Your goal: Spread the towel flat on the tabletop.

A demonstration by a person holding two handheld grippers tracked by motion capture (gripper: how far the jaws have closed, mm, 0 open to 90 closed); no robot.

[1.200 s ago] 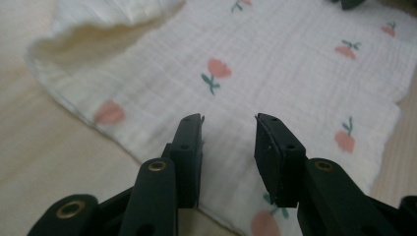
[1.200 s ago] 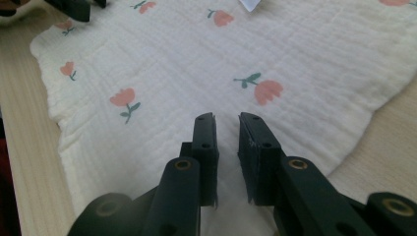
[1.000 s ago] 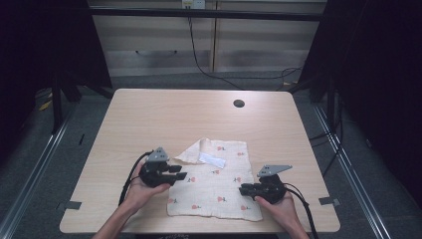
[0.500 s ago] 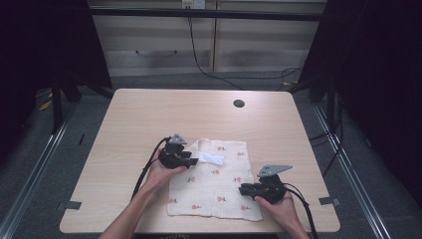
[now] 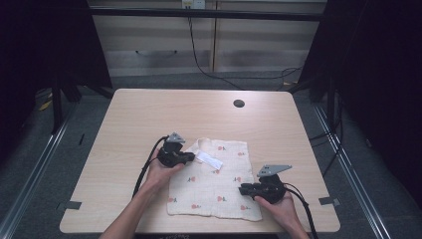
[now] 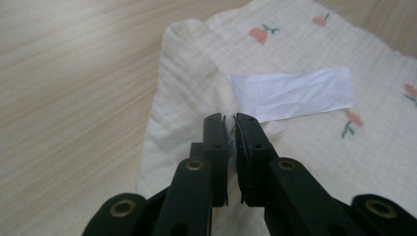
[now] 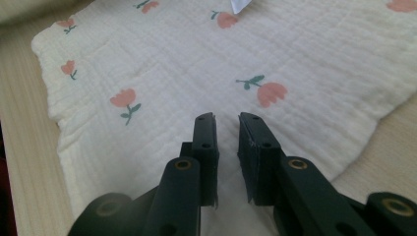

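Observation:
A cream cloth [image 5: 219, 186] printed with small red flowers lies flat on the wooden table [image 5: 149, 114]. Its near-left corner [image 6: 182, 73] is folded over, and a white label [image 6: 295, 93] sticks out beside the fold. My left gripper [image 5: 191, 158] sits at that fold; its jaws have just been closing and now stand almost together, with a sliver of fabric pinched between them [image 6: 230, 120]. My right gripper [image 5: 242, 189] rests low over the cloth's right edge. Its jaws [image 7: 227, 118] stand a little apart, and only flat cloth [image 7: 196, 59] shows through the gap.
A dark round hole [image 5: 239, 103] sits near the table's far right edge. Bare wood surrounds the cloth on the left and at the back. Cables trail from both grippers toward the front edge. Grey cabinets [image 5: 199, 45] stand behind the table.
My left hand moved right from the cloth's left edge to the folded corner by the label, and its jaws closed there. The right hand kept still.

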